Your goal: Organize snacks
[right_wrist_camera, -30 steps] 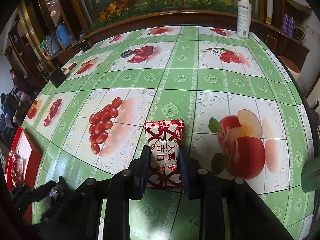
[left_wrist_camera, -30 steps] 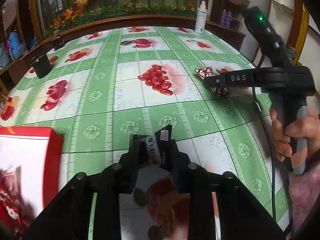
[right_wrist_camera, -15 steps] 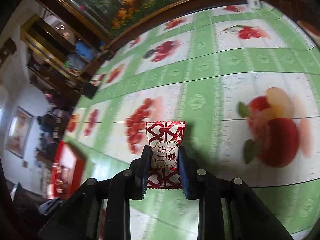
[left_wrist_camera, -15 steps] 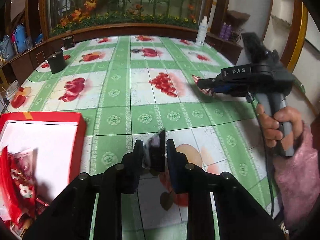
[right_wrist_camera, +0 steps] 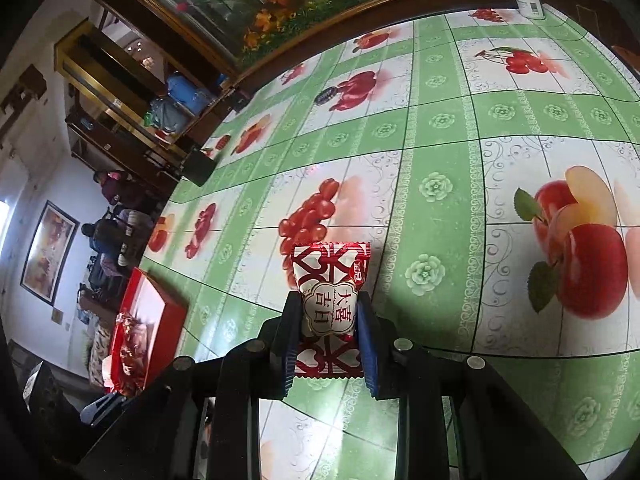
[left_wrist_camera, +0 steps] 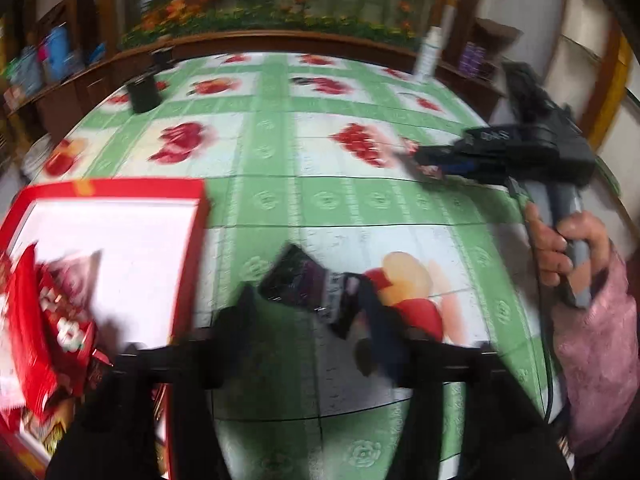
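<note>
In the blurred left wrist view, my left gripper [left_wrist_camera: 308, 300] has spread fingers, and a dark purple snack packet [left_wrist_camera: 310, 290] sits tilted between them, against the right finger. A red box [left_wrist_camera: 120, 240] with a white inside lies to the left and holds red snack packets [left_wrist_camera: 52, 320]. My right gripper [right_wrist_camera: 329, 312] is shut on a red-and-white candy packet [right_wrist_camera: 329, 304], held above the table. The right gripper also shows in the left wrist view [left_wrist_camera: 432, 160], and the red box shows in the right wrist view [right_wrist_camera: 144, 332].
The table has a green and white fruit-print cloth [right_wrist_camera: 440, 152]. A white bottle [left_wrist_camera: 428, 54] stands at the far right edge and a dark box [left_wrist_camera: 142, 94] at the far left. A wooden ledge with flowers runs behind.
My left gripper swung left toward the red box and its fingers opened around the dark packet, which now sits tilted. My right gripper lifted the candy packet and turned toward the box.
</note>
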